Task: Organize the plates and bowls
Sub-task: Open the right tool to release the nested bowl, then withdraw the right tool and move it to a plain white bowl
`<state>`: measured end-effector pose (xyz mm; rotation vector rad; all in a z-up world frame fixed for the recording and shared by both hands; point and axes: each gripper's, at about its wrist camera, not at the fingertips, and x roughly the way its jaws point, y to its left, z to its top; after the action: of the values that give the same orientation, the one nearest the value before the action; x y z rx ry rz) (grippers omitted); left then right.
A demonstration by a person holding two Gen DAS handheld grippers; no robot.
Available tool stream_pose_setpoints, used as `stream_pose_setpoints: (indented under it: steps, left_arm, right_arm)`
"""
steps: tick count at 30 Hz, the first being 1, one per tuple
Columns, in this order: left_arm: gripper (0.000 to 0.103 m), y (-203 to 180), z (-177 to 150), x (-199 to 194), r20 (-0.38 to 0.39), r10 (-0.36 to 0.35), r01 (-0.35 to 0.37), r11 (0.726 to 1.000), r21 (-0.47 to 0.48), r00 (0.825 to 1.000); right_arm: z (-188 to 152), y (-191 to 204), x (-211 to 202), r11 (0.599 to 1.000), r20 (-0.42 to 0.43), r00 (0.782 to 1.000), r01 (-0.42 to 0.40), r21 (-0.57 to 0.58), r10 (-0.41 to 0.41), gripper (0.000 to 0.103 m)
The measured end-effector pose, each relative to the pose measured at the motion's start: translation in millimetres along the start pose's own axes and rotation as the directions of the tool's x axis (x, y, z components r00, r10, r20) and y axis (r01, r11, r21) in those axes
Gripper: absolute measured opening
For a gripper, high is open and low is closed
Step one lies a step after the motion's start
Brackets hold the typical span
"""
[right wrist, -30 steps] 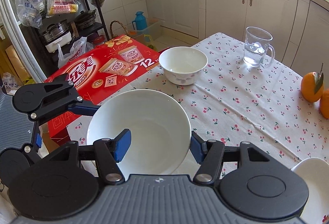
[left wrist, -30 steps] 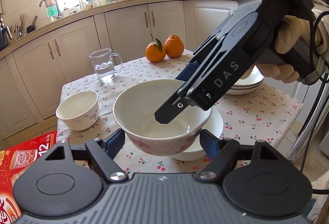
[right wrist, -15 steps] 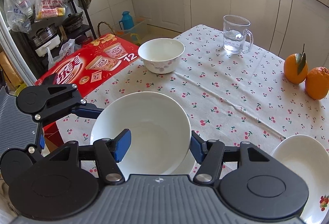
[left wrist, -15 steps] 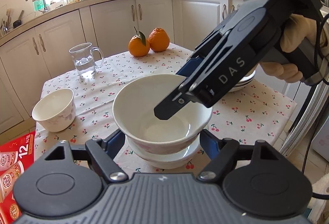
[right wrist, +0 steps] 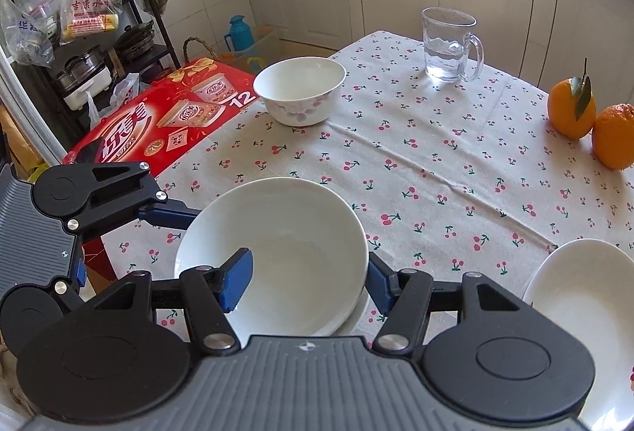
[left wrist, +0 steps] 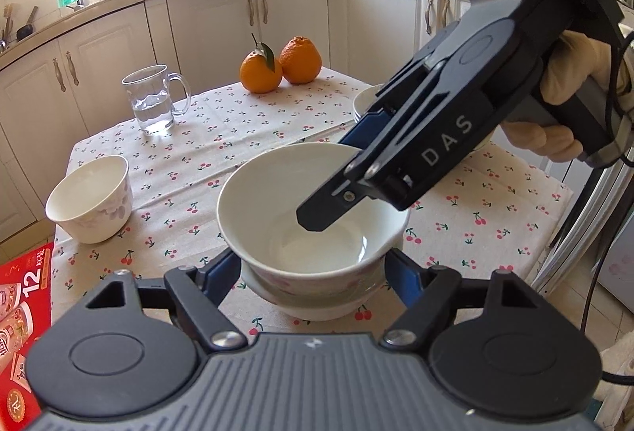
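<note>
A white bowl [left wrist: 313, 217] is seated in a 2nd bowl [left wrist: 313, 302] at the near edge of the cherry-print tablecloth [left wrist: 237, 138]. The rim of the upper bowl is pinched by the right gripper [right wrist: 305, 280], with 1 blue pad inside the bowl and 1 outside. The left gripper [left wrist: 313, 272] is spread around the stacked pair, its pads set at the sides of the upper bowl; whether they press on it cannot be told. A 3rd bowl [right wrist: 299, 90] with a floral pattern is seen apart near the far-left corner. Stacked plates [right wrist: 582, 316] are placed to the right. A glass mug [right wrist: 451, 46] and 2 oranges [left wrist: 279, 68] are set farther back.
</note>
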<state>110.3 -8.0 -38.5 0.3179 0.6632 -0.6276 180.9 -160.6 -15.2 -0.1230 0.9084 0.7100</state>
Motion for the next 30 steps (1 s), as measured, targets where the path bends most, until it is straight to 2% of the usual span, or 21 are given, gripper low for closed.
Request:
stream_pose_setpoints:
  steps: [15,18,21,23,30]
  left_arm:
    - [0.083,5,-1,4,-0.005,-0.034,0.034,0.999,-0.032,0.999]
    - [0.085,5,-3,3,-0.008,-0.036,0.036,0.999,-0.026,0.999]
    - [0.085,4,-4,1,-0.009,-0.038,0.038,0.999,-0.016,0.999]
    - [0.085,4,-5,-2,-0.011,-0.04,0.04,0.999,-0.015,0.999]
    - [0.085,3,-11,-15,-0.012,-0.022,0.022,1.0,-0.003,1.0]
  right_arm:
    - [-3,-1,5,1.0,-0.004,1.0,0.011,-0.007,-0.011,0.067]
    - [-4,0,6,1.0,-0.004,1.0,0.015,-0.014,-0.015,0.07]
    - [-6,1,6,0.999,0.0,1.0,0.025,-0.022,-0.025,0.081]
    - [-9,2,4,0.999,0.01,0.999,0.037,-0.028,-0.037,0.092]
    - [-13,13,-10,0.996,0.034,0.998,0.048,-0.069,-0.046,0.102]
